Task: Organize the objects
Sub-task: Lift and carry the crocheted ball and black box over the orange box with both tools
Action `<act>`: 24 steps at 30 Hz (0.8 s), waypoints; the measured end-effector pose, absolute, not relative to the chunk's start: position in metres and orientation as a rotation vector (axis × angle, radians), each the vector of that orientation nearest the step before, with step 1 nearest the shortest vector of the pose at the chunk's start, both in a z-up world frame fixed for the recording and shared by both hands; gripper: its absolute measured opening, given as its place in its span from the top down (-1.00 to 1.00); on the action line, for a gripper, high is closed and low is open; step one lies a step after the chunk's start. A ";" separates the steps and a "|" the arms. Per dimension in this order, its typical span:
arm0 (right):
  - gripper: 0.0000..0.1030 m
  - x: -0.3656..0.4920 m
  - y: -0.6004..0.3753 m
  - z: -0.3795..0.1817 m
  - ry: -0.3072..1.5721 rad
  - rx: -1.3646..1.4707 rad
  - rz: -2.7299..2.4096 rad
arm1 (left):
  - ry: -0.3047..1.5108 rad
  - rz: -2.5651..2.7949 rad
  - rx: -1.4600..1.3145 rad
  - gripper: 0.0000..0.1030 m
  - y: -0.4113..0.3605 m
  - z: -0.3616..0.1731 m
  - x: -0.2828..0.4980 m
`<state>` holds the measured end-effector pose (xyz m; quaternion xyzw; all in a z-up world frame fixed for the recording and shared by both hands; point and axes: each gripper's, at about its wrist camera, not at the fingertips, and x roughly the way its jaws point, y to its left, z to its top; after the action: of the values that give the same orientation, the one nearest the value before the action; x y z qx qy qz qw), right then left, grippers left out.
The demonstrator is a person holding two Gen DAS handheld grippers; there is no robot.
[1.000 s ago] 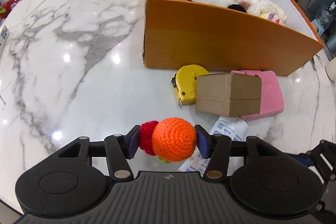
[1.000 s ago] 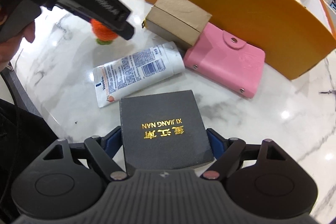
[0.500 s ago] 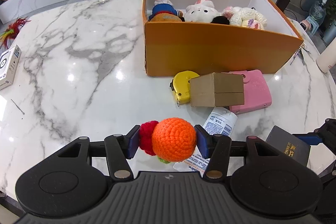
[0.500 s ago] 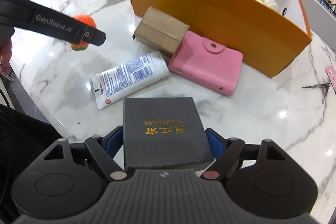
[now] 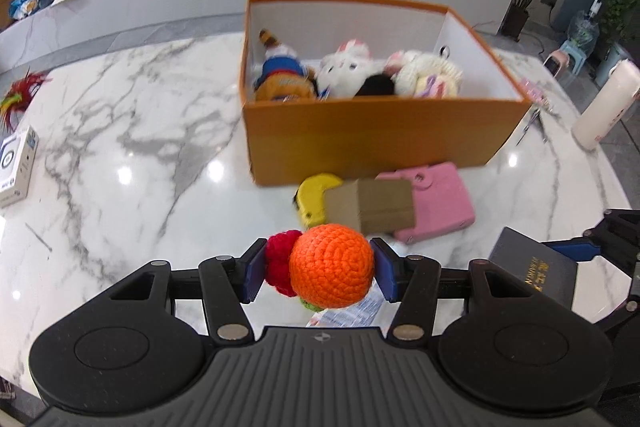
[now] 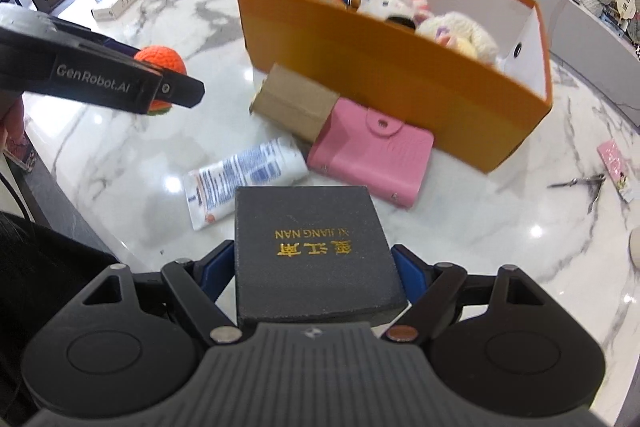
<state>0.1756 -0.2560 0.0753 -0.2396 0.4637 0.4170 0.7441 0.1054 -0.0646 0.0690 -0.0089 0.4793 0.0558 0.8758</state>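
The crochet toy (image 5: 331, 266) is clamped in the left gripper (image 5: 320, 273) above the table (image 5: 120, 147), long axis running sideways pad to pad, red bit left. The right gripper (image 6: 316, 267) grips a dark box (image 6: 316, 247), gold lettering upside down to the camera. Its near end is hidden; the tube (image 6: 244, 175) is mostly covered in the left view.

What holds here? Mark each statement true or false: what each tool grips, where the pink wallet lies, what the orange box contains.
1. The left tool grips the orange crochet toy. True.
2. The right tool is empty. False: it grips the dark box with gold lettering.
3. The pink wallet lies inside the orange box. False: it lies on the table, in front of the box.
4. Plush toys sit in the orange box. True.
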 end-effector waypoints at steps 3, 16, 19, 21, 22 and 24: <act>-0.61 0.184 -0.253 0.087 0.999 -0.526 0.907 | 0.988 0.102 -0.021 -0.22 -0.070 0.078 0.113; -0.61 0.253 -0.235 0.144 0.915 -0.494 0.862 | 0.934 0.109 -0.045 -0.22 -0.069 0.109 0.181; -0.61 0.276 -0.226 0.146 0.914 -0.500 0.846 | 0.914 0.112 -0.040 -0.22 -0.067 0.111 0.203; -0.61 0.291 -0.219 0.145 0.917 -0.498 0.836 | 0.912 0.113 -0.042 -0.22 -0.066 0.109 0.219; -0.61 0.299 -0.217 0.143 0.920 -0.497 0.833 | 0.913 0.113 -0.051 -0.22 -0.064 0.108 0.225; -0.61 0.314 -0.211 0.140 0.925 -0.487 0.828 | 0.920 0.116 -0.073 -0.22 -0.061 0.103 0.238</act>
<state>0.3142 -0.2113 0.1403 -0.2256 0.4291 0.3841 0.7858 0.2380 -0.0609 0.1030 -0.0353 0.4436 0.0561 0.8938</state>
